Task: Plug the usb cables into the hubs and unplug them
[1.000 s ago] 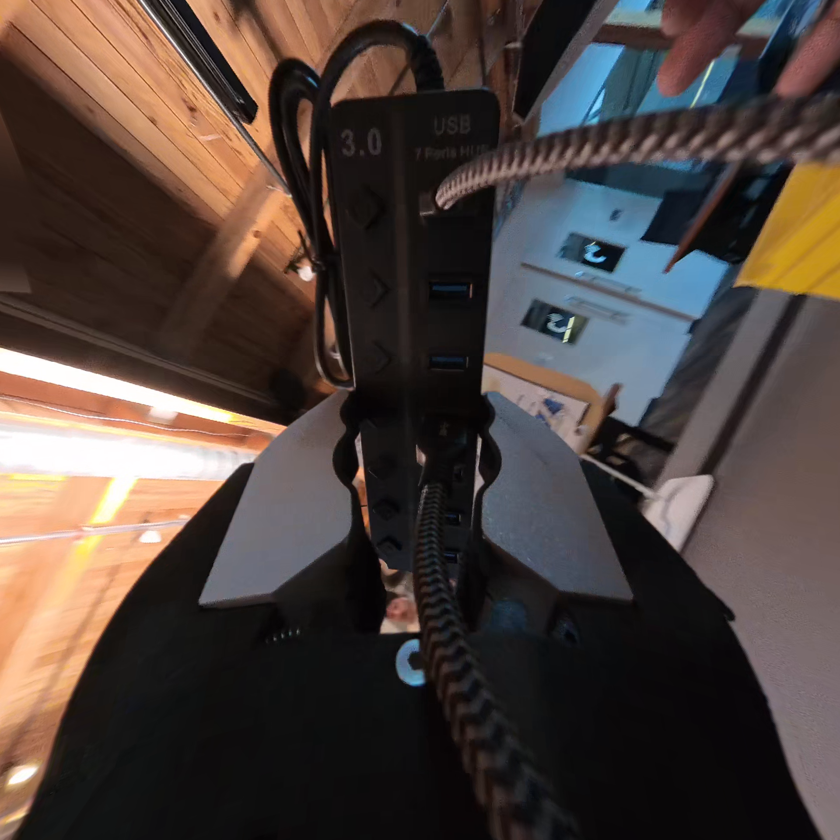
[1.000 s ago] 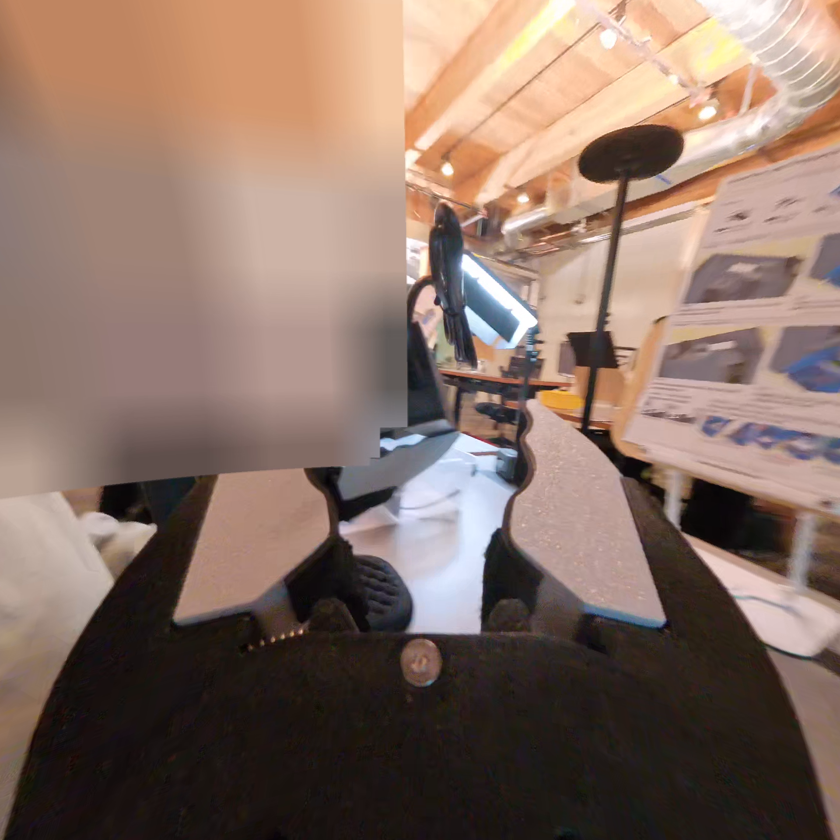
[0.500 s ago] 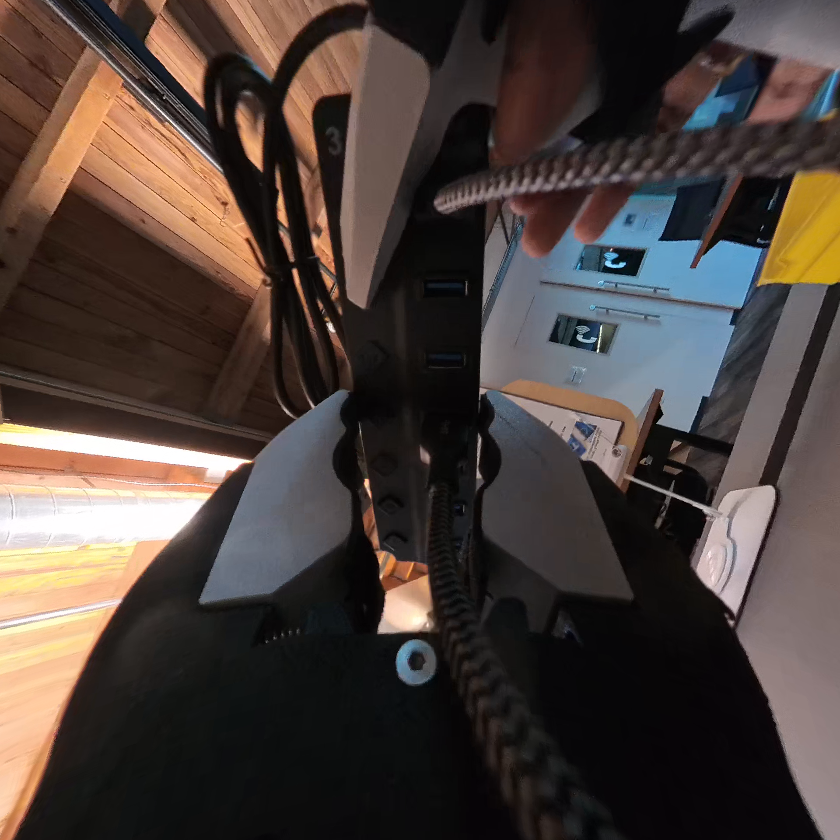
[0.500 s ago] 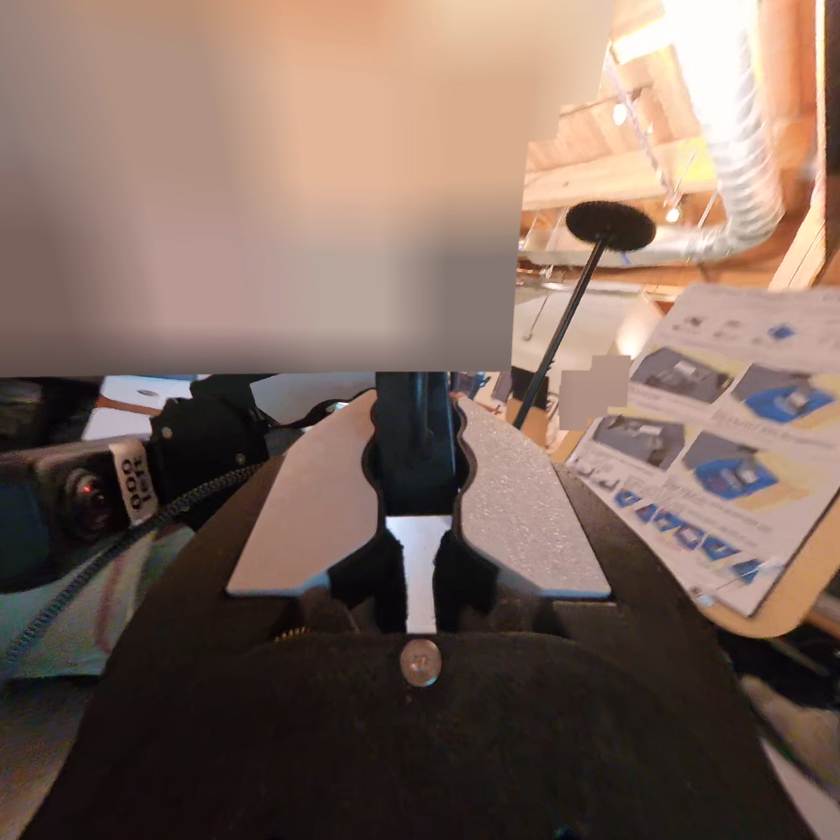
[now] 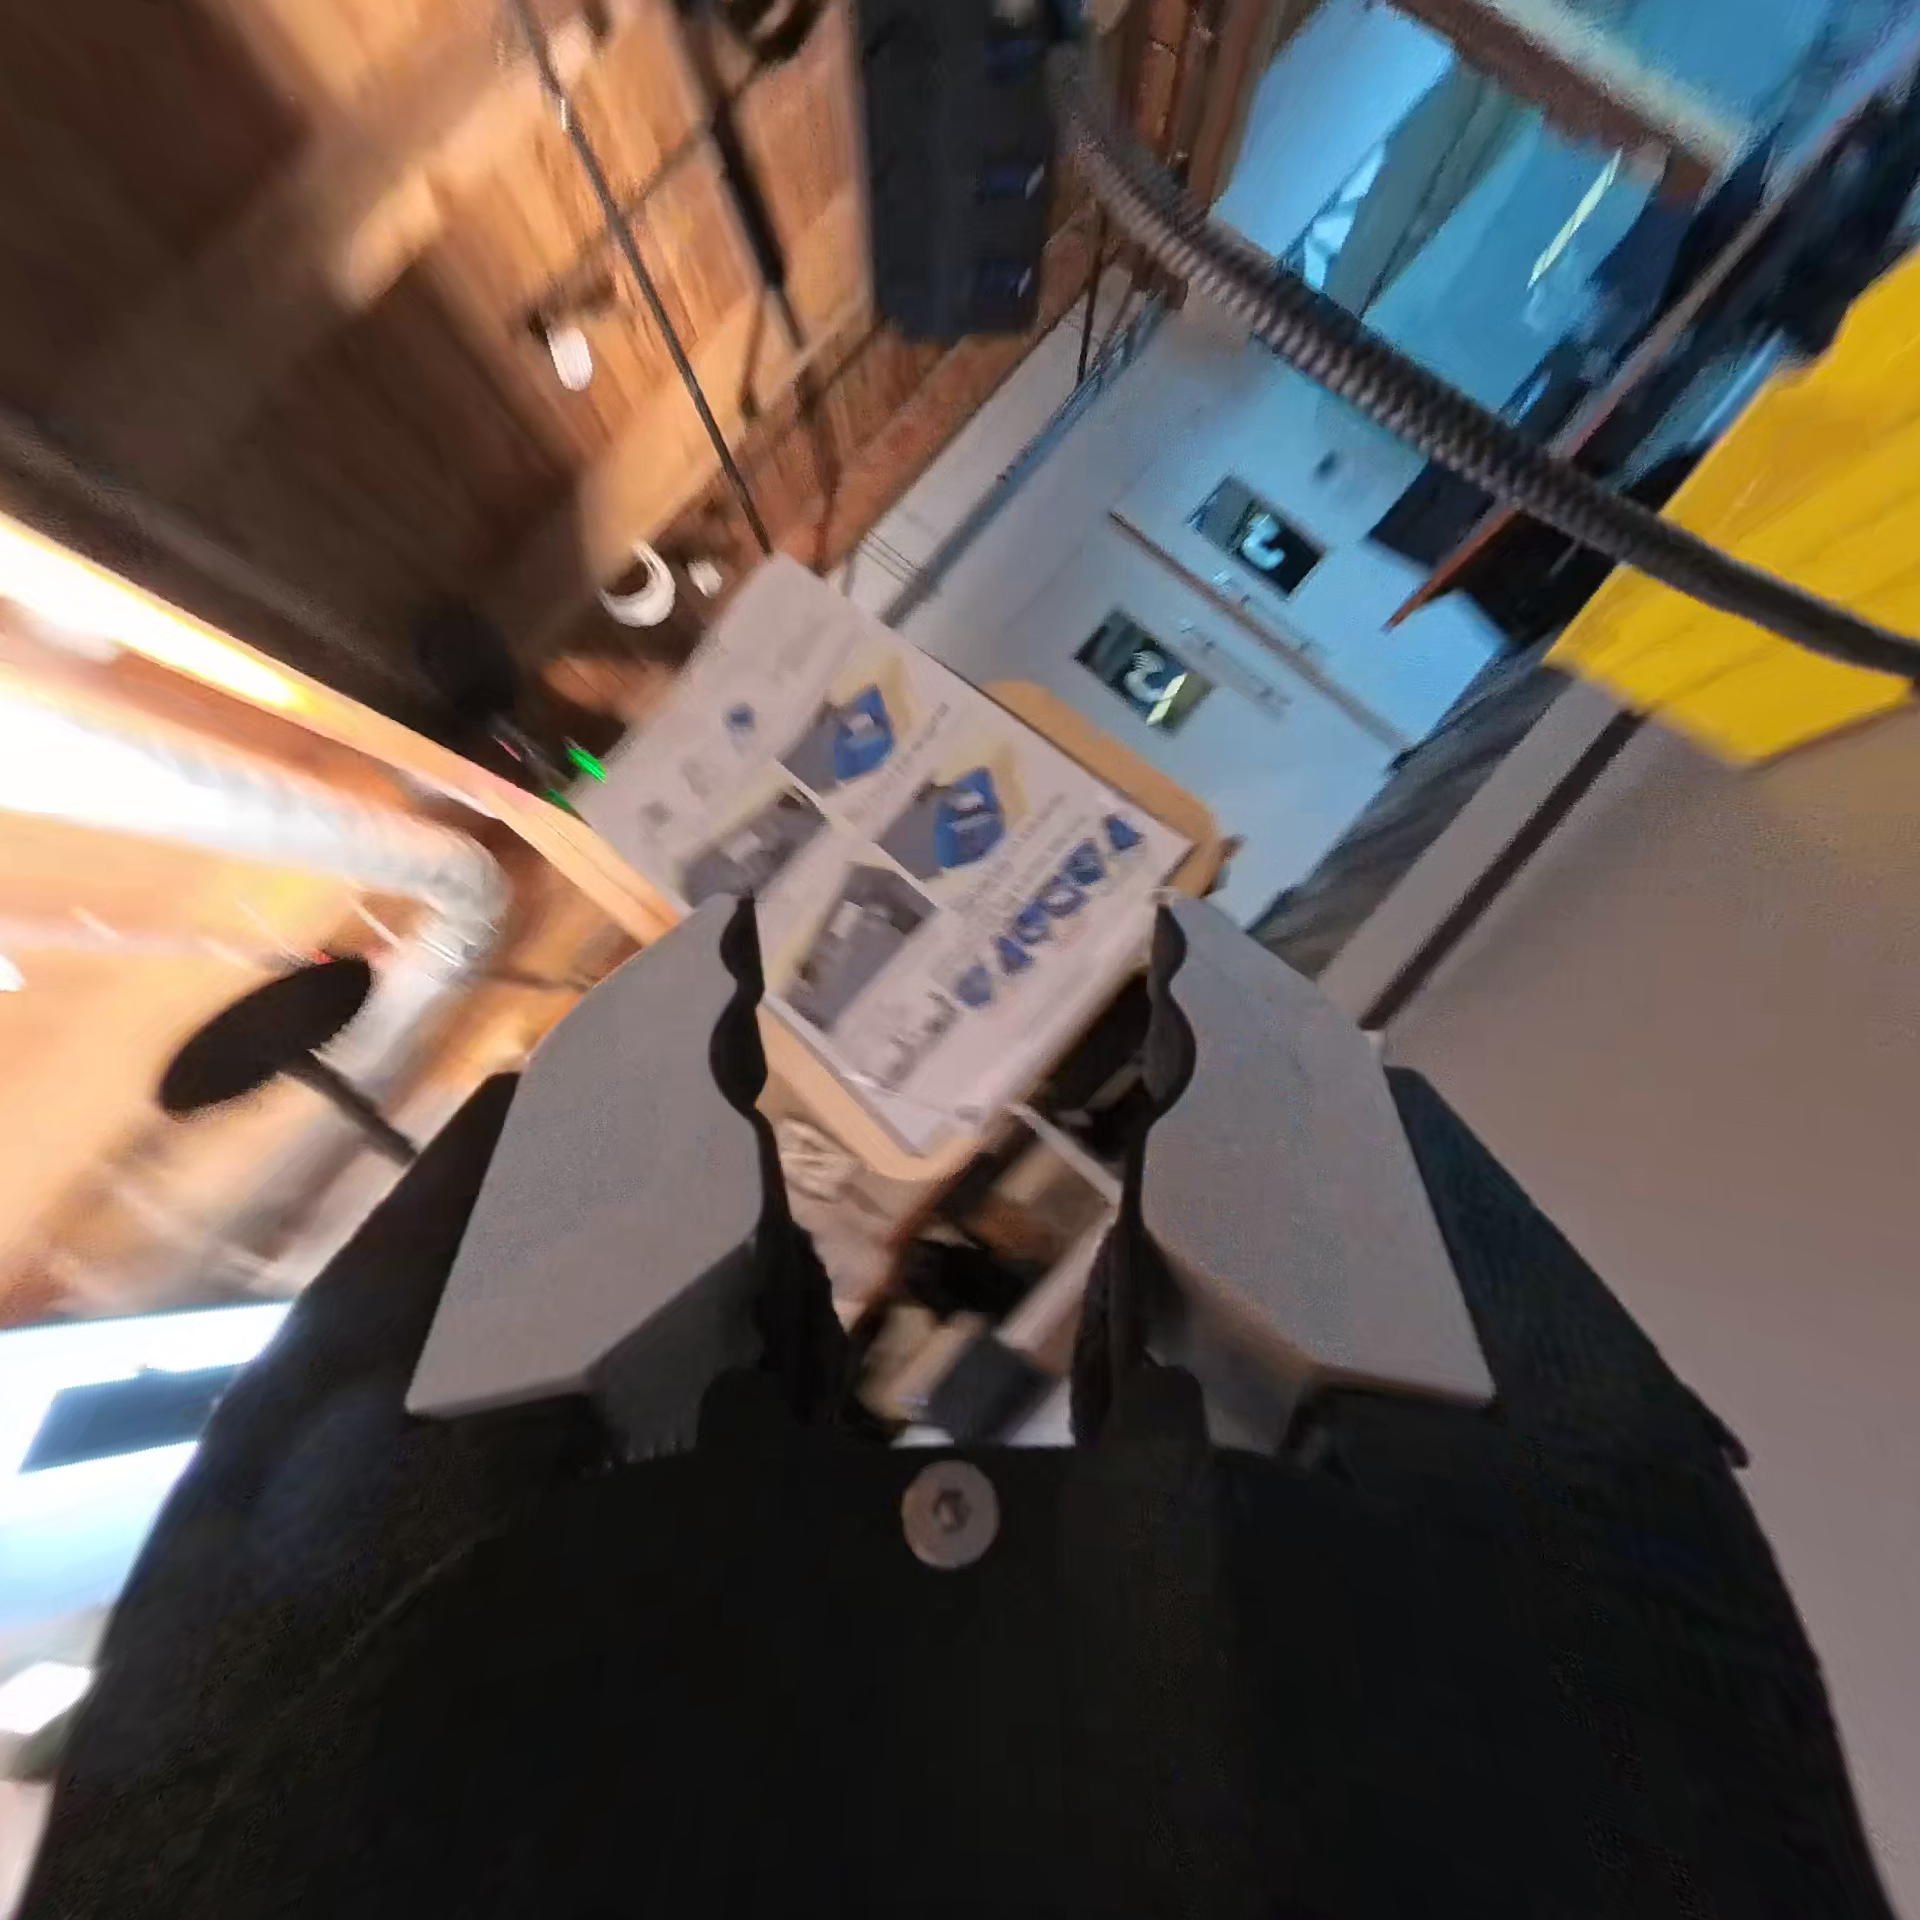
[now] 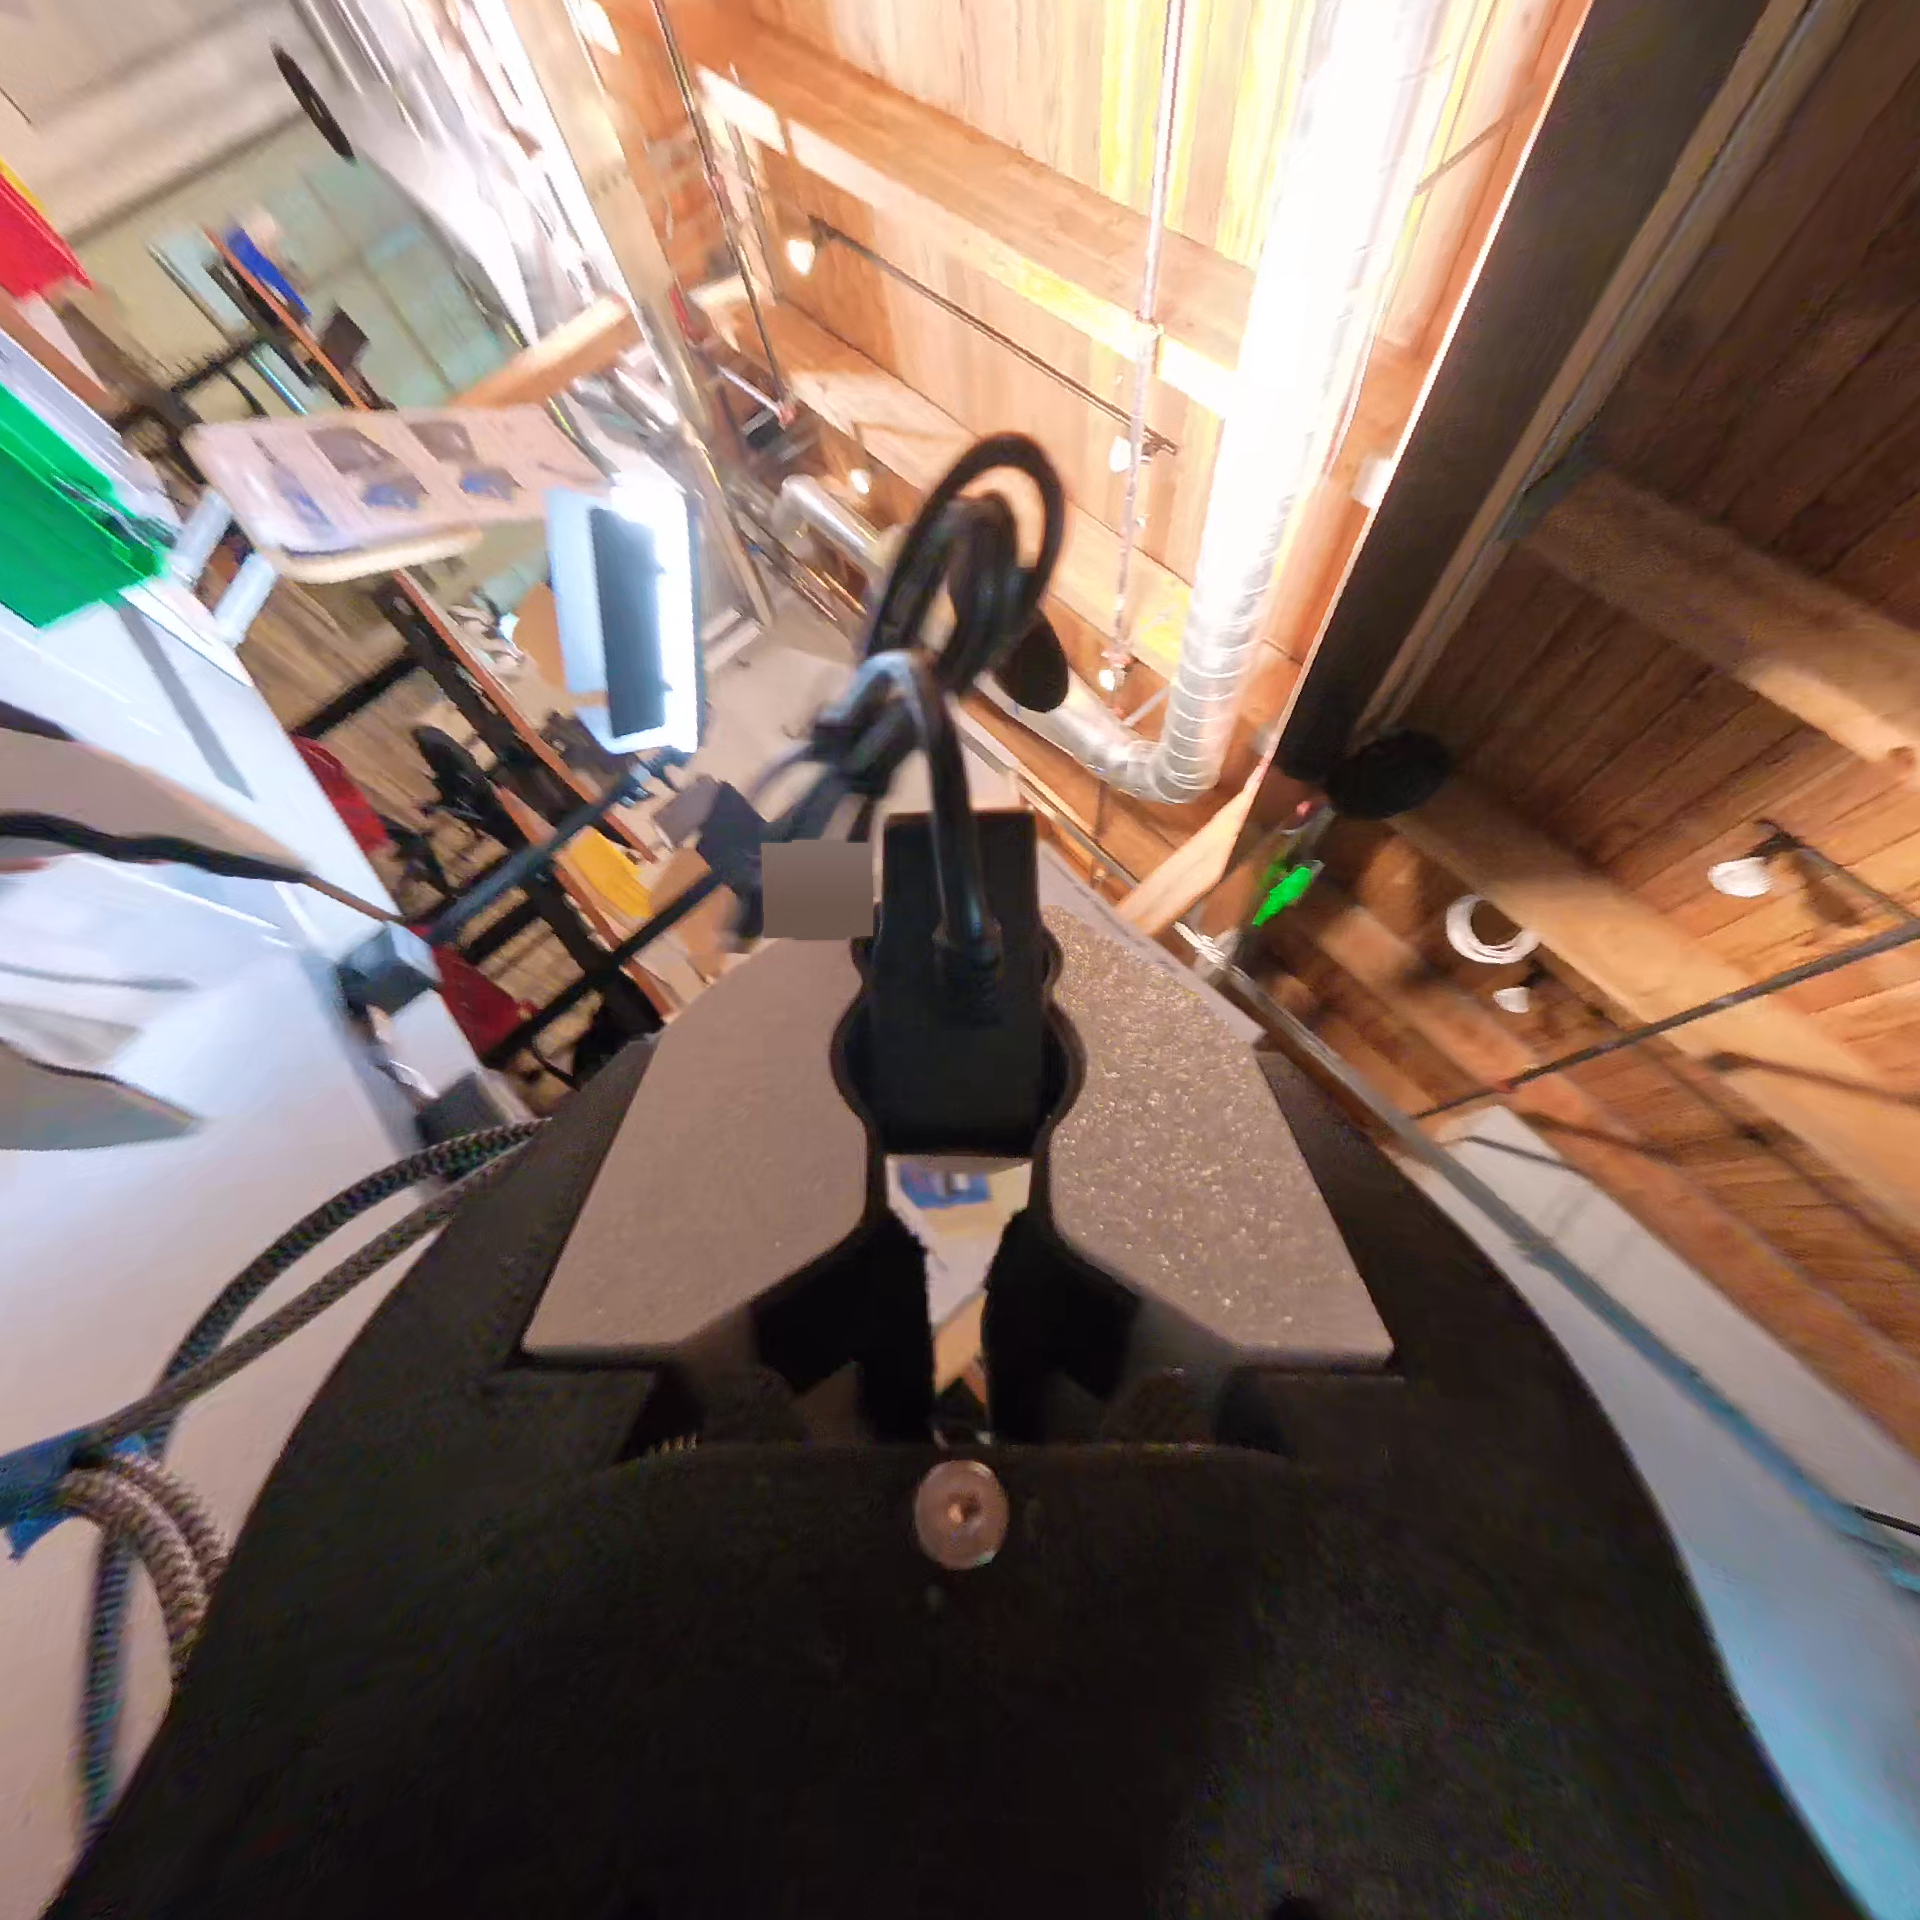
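Hub [image 6: 956, 997] gone from left tongs [image 5: 951, 935] — right tongs [image 6: 956, 1039] now grip it.

A poster board [image 5: 904, 883] with blue and grey pictures stands far ahead, a yellow bin [image 5: 1787, 561] to its right. A silver duct [image 6: 1195, 665] runs along the wooden ceiling [image 6: 1039, 208], with green bins [image 6: 52, 520] at far left.
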The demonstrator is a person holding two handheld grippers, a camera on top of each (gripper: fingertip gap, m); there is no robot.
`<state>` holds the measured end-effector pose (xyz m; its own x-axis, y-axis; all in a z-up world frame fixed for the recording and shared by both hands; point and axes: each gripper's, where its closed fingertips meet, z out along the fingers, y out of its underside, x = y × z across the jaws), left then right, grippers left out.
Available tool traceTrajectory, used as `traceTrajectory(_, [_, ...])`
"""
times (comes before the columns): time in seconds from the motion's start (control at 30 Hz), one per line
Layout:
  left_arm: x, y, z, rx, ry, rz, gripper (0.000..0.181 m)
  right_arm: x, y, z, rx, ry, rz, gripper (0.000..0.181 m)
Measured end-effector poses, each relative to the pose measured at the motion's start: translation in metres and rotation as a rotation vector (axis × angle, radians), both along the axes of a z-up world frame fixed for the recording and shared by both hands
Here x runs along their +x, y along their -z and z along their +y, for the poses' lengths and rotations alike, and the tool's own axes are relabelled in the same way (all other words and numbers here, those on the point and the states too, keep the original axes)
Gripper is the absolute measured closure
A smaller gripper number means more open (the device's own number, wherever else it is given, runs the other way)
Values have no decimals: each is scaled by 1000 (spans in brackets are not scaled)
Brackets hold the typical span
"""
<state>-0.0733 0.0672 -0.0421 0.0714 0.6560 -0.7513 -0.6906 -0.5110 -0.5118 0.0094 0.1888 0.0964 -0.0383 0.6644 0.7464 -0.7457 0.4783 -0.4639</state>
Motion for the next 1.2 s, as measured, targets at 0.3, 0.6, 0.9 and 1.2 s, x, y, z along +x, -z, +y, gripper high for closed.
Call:
traceTrajectory(0.3, [1,29,-24,600,526,-454,108,-51,-60,99,-39,342,89,156])
traceTrajectory(0.6, [0,41,-12,478,465,-440,109,-104,-85,232,-209,612,142,157])
traceTrajectory(0.9, [-7,41,-22,544,458,-461,110,-157,67,305,-298,719,-299,156])
traceTrajectory(1.2, [-9,48,-19,498,425,-466,111,-184,238,315,-223,810,-998,155])
